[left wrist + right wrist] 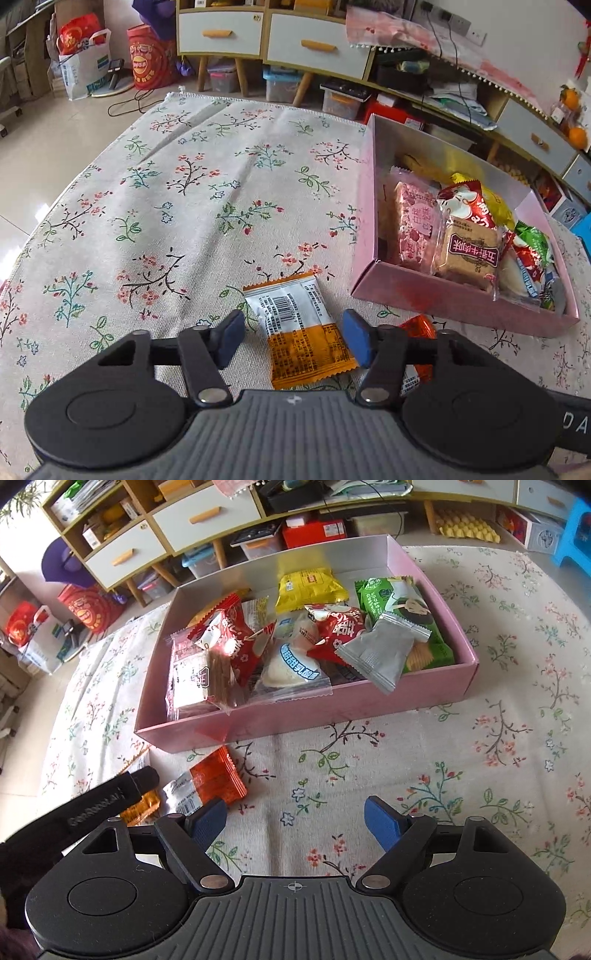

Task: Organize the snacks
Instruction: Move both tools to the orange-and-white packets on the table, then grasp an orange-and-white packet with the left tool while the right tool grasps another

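Floral woven tablecloth (147,184), matte, creased, covers the table. Left gripper (293,341): ribbed blue pads straddle a flat orange-and-white foil packet (299,332) with crimped ends, lying on the cloth; pads stand just clear of it, not pressing. Right of it, a glossy red-orange packet (218,779) lies near the box's near-left corner. Rectangular pink cardboard box (369,705), silvery inside, holds heaped crinkled wrappers. Right gripper (295,821): jaws spread wide over bare cloth, nothing between.
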{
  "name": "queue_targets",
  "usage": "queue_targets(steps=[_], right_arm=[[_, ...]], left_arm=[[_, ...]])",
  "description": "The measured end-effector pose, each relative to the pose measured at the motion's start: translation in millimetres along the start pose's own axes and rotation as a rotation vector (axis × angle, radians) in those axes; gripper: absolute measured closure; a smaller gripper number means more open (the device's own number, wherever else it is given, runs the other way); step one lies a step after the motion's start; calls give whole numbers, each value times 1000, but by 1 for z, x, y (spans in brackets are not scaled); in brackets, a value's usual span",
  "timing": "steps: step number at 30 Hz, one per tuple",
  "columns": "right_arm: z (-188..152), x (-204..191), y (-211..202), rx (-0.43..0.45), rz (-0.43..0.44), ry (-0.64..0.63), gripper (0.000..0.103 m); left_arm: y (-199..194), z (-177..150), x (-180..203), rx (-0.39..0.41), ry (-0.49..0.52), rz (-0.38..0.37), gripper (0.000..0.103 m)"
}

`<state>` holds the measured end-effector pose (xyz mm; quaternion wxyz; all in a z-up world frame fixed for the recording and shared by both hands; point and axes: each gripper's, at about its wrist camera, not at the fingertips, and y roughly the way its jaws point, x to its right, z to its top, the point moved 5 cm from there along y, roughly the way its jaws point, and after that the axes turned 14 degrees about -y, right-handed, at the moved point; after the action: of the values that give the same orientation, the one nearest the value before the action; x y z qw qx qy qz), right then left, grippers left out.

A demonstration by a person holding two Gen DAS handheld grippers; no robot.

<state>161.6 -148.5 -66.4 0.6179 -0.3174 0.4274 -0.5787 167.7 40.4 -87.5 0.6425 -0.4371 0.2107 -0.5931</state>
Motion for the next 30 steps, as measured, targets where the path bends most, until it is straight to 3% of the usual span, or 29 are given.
queue_targets(steps=[3,17,25,30], right_arm=[[1,-3,3,-2,-6,16,19],[12,-48,19,50,6,93,19],[21,-76,38,128,-136,45,19],[22,-86,51,122,-265,-35,19]], left_arm=[[-3,0,-2,-6,39,-11,62],[-18,7,-59,-45,138,-40,63],[-21,11,-84,-58,117,-60,63],[-21,8,-83,-45,153,-68,61]])
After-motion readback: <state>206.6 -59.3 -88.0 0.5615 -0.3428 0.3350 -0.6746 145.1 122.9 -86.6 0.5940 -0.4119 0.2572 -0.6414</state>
